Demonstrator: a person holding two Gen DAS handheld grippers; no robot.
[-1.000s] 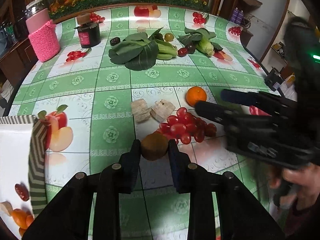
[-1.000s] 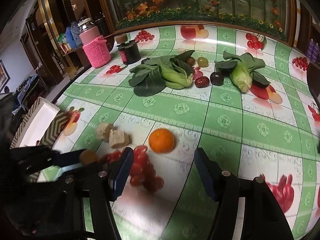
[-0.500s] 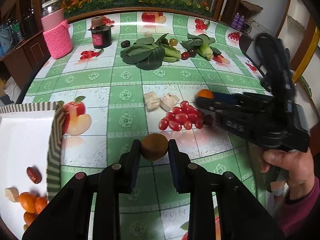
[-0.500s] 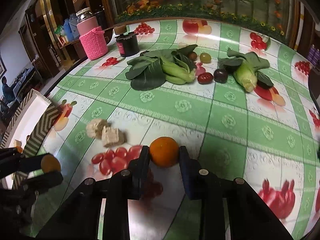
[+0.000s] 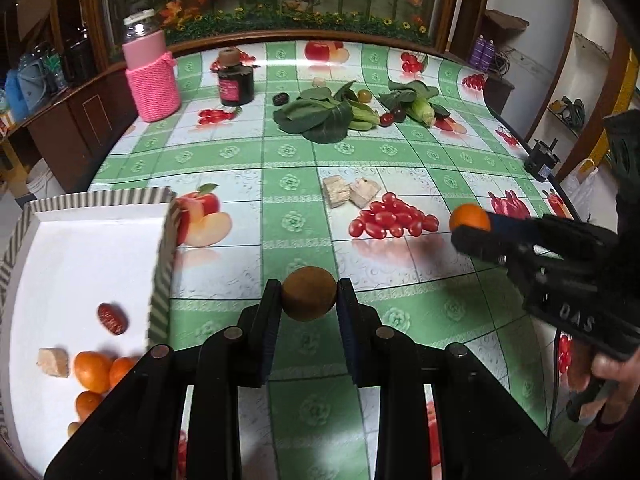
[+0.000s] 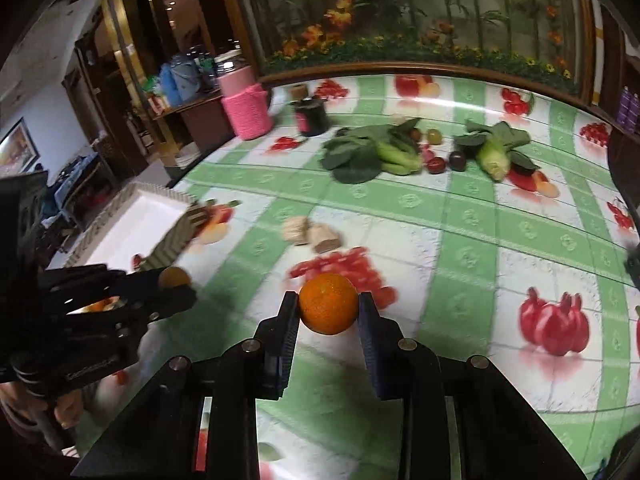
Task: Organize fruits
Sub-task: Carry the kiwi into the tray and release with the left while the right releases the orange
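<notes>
Left gripper (image 5: 308,300): fingers clamped on a brown kiwi (image 5: 308,293), held clear above the tabletop (image 5: 288,160), just right of the box (image 5: 160,272). Right gripper (image 6: 328,312): its fingers have just been closing and now grip an orange (image 6: 329,303) from both sides, also held off the surface.

The white box with striped rim sits at the tabletop's left edge and contains several oranges (image 5: 93,371), a red date (image 5: 112,318) and a pale chunk (image 5: 53,362).

On the tabletop beyond the grippers: a pile of cherry tomatoes (image 5: 394,220), two pale chunks (image 5: 352,191) touching each other, leafy greens (image 5: 320,118), and a pink knitted jar (image 5: 152,80) at the far left.
</notes>
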